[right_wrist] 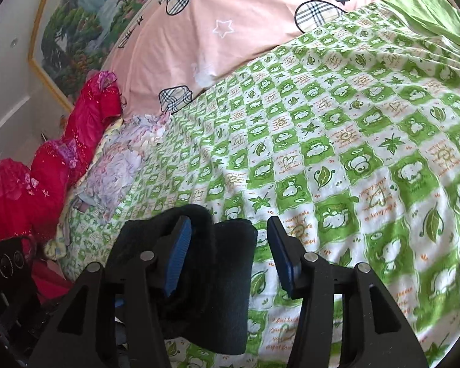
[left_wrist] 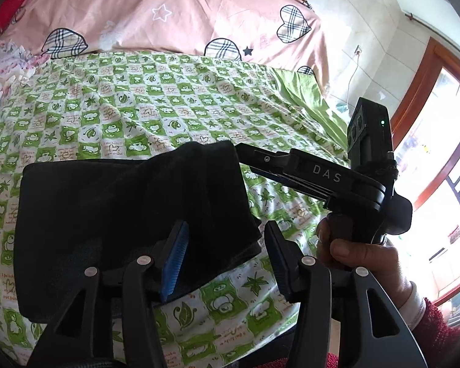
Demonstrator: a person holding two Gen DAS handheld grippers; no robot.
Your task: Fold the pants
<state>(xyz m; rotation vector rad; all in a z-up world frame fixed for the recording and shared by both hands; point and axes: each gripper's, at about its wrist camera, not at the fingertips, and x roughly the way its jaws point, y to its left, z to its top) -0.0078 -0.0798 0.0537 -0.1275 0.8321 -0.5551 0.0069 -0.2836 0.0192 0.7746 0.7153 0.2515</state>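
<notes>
Left wrist alone shows the right gripper [left_wrist: 245, 156] beside pants [left_wrist: 122, 214].

The left tool [left_wrist: 227, 242] points forward and down, its two fingers standing apart, the blue-ribbed pad [left_wrist: 176, 260] of one finger facing the dark pad of the other across a clear gap; neither pad presses on anything. The right tool [right_wrist: 228, 239] is also tilted downward, with its fingers spread the same way. In the left wrist view the right hand [left_wrist: 352, 251] wraps around its tool's handle, thumb on top, a red sleeve at the wrist.
</notes>
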